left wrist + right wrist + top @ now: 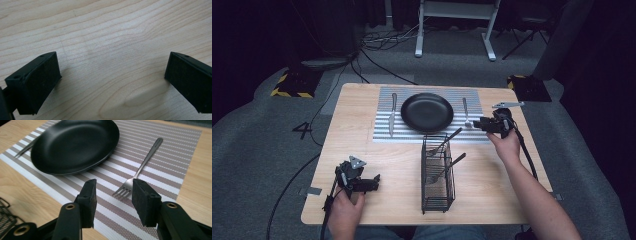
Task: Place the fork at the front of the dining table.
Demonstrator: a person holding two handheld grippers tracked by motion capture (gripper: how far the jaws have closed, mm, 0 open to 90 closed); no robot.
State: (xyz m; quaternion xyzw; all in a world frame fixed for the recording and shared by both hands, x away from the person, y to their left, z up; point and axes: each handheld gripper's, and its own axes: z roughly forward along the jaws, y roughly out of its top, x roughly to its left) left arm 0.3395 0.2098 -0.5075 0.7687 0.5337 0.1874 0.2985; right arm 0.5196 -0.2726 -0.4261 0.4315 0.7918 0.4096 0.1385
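Right gripper [113, 195] hovers, jaws parted and empty, over a fork [140, 168] beside the plate [75, 145]; left gripper [112, 77] rests spread wide above bare table [107, 32].

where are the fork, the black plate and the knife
fork [140, 170], right gripper view, midway along its handle
black plate [427, 111], high view, centre of its dish
knife [392, 116], high view, about midway along it, left of the plate on the striped mat

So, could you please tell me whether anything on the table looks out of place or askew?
Nothing stands out. The black plate sits centred on the striped placemat, with the knife and fork lying straight either side. The wire caddy stands upright, utensils leaning inside.
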